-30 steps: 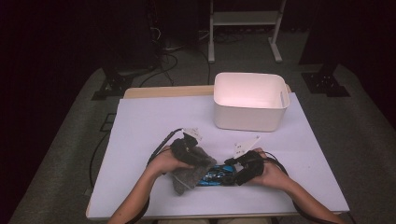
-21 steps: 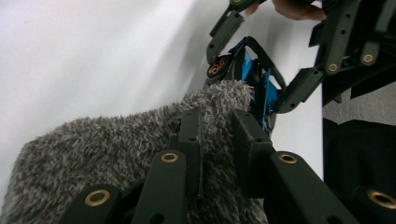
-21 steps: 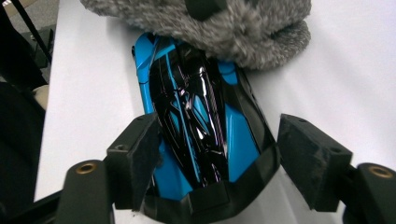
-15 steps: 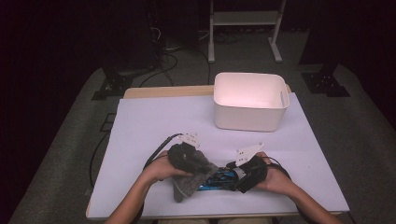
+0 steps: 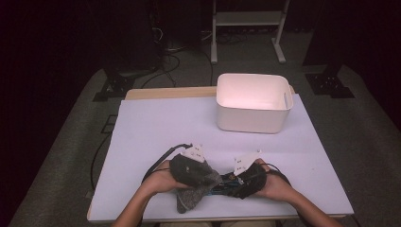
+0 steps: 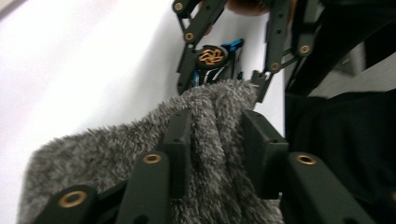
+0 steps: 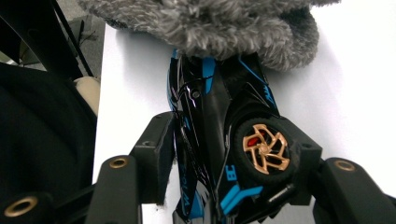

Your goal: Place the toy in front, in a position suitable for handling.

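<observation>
A fuzzy grey cloth [image 5: 191, 195] hangs at the table's near edge, bunched between the jaws of my left gripper [image 5: 203, 177], which is shut on it. In the left gripper view the grey cloth [image 6: 210, 140] is pinched between both black jaws. A black and blue toy car [image 7: 219, 135] with gold wheels sits clamped on its side in my right gripper [image 7: 233, 154]. In the high view the toy car [image 5: 226, 183] lies between the two hands, with my right gripper [image 5: 236, 182] at its right end. The cloth [image 7: 219, 23] drapes over the car's far end.
An empty white bin [image 5: 253, 101] stands at the back right of the pale table [image 5: 156, 123]. Black cables [image 5: 163, 158] loop behind the left hand. A wooden board edge [image 5: 165, 92] shows along the table's far side.
Both hands have drifted slightly right and nearer the front edge. The cloth stays pressed against the car's left end.
</observation>
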A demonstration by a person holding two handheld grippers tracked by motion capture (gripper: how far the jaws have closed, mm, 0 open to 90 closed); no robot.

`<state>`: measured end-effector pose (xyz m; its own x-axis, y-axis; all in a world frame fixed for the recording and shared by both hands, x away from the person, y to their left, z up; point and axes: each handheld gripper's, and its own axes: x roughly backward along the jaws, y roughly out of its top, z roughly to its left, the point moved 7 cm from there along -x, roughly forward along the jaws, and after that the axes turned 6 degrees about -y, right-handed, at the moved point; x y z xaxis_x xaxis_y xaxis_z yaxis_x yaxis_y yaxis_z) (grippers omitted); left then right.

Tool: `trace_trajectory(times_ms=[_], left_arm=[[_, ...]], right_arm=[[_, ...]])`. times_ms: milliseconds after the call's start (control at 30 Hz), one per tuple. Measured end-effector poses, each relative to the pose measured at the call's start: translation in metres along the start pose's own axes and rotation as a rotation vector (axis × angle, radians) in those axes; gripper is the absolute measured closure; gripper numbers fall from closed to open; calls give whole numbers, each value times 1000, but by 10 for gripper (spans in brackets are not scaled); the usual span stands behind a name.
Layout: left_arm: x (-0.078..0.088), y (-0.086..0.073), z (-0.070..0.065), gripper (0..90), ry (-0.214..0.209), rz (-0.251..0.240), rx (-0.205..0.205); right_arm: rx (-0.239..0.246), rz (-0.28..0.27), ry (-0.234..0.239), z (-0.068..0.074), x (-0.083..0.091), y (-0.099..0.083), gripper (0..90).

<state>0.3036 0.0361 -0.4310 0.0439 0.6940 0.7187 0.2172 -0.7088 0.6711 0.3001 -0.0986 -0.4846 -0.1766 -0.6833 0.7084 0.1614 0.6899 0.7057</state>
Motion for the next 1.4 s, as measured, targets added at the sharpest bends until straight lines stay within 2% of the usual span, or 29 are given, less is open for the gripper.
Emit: trace_trajectory(times_ms=[67, 167, 233, 367, 433, 500, 533, 600, 700, 767, 833, 933, 1067, 1133, 1200, 1267, 1300, 1400], left_arm=[[-1, 1, -1, 539, 44, 36, -17], [-1, 1, -4, 539, 54, 47, -27], [0, -1, -6, 597, 42, 45, -41], [2, -3, -8, 756, -8, 12, -43], [3, -4, -7, 778, -21, -2, -35], [6, -4, -3, 786, -10, -18, -30], [7, -3, -2, 788, -13, -27, -24], [8, -1, 2, 788, -4, -38, -14], [9, 6, 7, 787, 6, -30, -27], [6, 14, 10, 787, 10, -25, -38], [-3, 22, 10, 786, -5, -17, -48], [-17, 22, 11, 776, 17, 56, -77], [-16, 22, 10, 719, 31, 52, -65], [-15, 22, 8, 630, 50, 65, -74], [-14, 22, 7, 590, 73, 67, -73], [-14, 21, 8, 483, 109, 72, -54], [-13, 21, 9, 460, 113, 73, -48], [-11, 19, 9, 583, 96, 61, -64]], right_arm=[[5, 6, -3, 3, 1, 0, 456], [17, 6, -9, 5, 1, -1, 461], [14, 4, 0, 7, 2, -2, 476], [19, 1, 10, 11, 3, -3, 519], [35, 0, 6, 13, 3, -2, 529], [41, -17, 26, 14, 5, -1, 556], [48, -22, 20, 14, 5, 0, 558], [56, -29, 12, 11, 4, 1, 559], [58, -45, -33, 2, 2, 5, 561], [55, -41, -35, -3, 0, 7, 561], [58, -40, -44, -8, -2, 9, 560], [25, -51, -32, -10, -4, 7, 557], [-1, -56, -36, -12, 1, 0, 553], [0, -57, -44, -12, 3, -1, 553], [1, -60, -47, -12, 3, -1, 554], [0, -60, -48, -11, 3, -1, 554], [-2, -60, -48, -11, 3, -1, 554], [0, -64, -46, -11, 3, -1, 555]])
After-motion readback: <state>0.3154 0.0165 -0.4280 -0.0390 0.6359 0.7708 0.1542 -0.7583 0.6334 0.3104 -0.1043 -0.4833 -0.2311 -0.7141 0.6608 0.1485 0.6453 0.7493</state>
